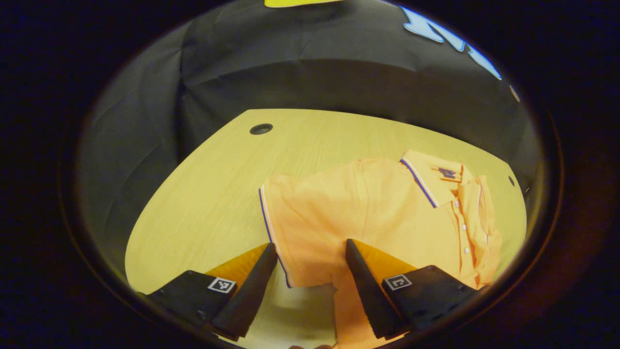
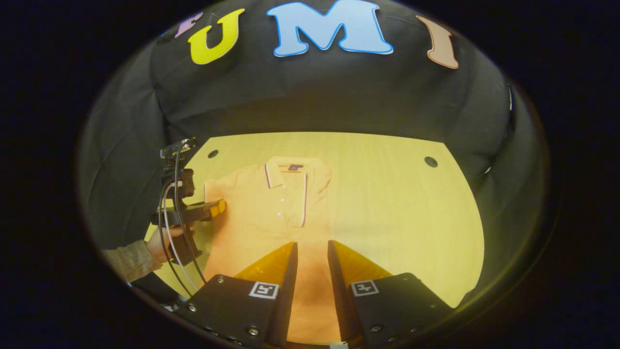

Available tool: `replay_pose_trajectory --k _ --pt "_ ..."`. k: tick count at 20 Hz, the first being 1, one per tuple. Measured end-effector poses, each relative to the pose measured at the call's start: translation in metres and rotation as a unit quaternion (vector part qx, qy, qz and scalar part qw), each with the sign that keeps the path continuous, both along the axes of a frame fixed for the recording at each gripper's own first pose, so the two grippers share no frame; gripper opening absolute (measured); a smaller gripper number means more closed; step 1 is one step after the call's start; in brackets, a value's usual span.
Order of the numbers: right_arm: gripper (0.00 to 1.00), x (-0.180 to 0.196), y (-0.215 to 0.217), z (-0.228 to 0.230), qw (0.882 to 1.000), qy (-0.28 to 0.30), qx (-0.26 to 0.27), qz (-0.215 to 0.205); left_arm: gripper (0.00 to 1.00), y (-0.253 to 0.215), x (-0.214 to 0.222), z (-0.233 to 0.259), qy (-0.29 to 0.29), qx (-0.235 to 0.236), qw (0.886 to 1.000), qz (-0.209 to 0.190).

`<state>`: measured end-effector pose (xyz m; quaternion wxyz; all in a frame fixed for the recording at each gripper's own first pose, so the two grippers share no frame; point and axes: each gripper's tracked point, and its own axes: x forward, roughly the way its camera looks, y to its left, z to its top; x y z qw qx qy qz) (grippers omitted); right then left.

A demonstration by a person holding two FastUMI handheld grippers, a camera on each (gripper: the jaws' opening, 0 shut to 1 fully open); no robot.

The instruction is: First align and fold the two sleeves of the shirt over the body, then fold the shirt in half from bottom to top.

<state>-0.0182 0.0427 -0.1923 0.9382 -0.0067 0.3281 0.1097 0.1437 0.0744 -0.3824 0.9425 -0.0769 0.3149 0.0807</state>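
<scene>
Looks like a recording booth/lab setup, not a home: black cloth wall (image 2: 315,97) draped round a pale wood-grain worktop (image 2: 397,203) w/ round cable holes (image 2: 430,161) at approx 1 & 11 o'clock, plus a cabled handheld tool (image 2: 220,207) at 9.
</scene>
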Motion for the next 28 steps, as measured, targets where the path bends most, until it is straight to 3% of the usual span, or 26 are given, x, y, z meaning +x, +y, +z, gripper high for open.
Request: replay_pose_trajectory --k 2,6,7,8,9,10,11,12,20,28 --pt "0.39 -0.002 -0.001 -0.002 1.0 0.003 -0.002 -0.001 0.96 -0.001 0.0 0.0 -0.002 -0.001 1.0 0.002" --pt "0.39 -0.005 -0.004 -0.003 1.0 0.005 -0.006 -0.001 0.74 -0.005 0.004 0.0 -0.001 0.001 1.0 -0.009" --pt "0.39 -0.004 -0.004 -0.002 1.0 0.004 -0.005 -0.002 0.74 -0.007 0.005 0.001 -0.005 -0.001 1.0 -0.011" --pt "0.4 -0.005 -0.004 -0.002 1.0 0.004 -0.005 -0.003 0.55 -0.006 0.005 0.002 -0.005 -0.001 1.0 -0.006" --pt "0.39 -0.005 -0.005 -0.003 1.0 0.004 -0.005 -0.004 0.43 -0.007 0.006 0.002 -0.007 0.0 1.0 -0.004" --pt "0.39 -0.006 -0.005 -0.002 1.0 0.003 -0.006 -0.004 0.37 -0.007 0.006 0.001 -0.005 0.003 1.0 -0.002" --pt "0.4 -0.007 -0.007 -0.003 1.0 0.004 -0.007 -0.005 0.37 -0.009 0.008 0.001 -0.007 0.003 1.0 -0.003" --pt "0.39 -0.007 -0.008 -0.003 1.0 0.004 -0.007 -0.006 0.22 -0.01 0.008 0.002 -0.005 0.006 1.0 0.0" --pt "0.4 -0.012 -0.013 -0.006 1.0 0.006 0.002 -0.015 0.22 -0.031 0.011 0.022 -0.022 0.009 0.999 -0.025" --pt "0.4 -0.019 -0.02 -0.011 0.999 0.005 0.013 -0.031 0.22 -0.144 0.008 0.074 -0.069 0.023 0.987 -0.145"
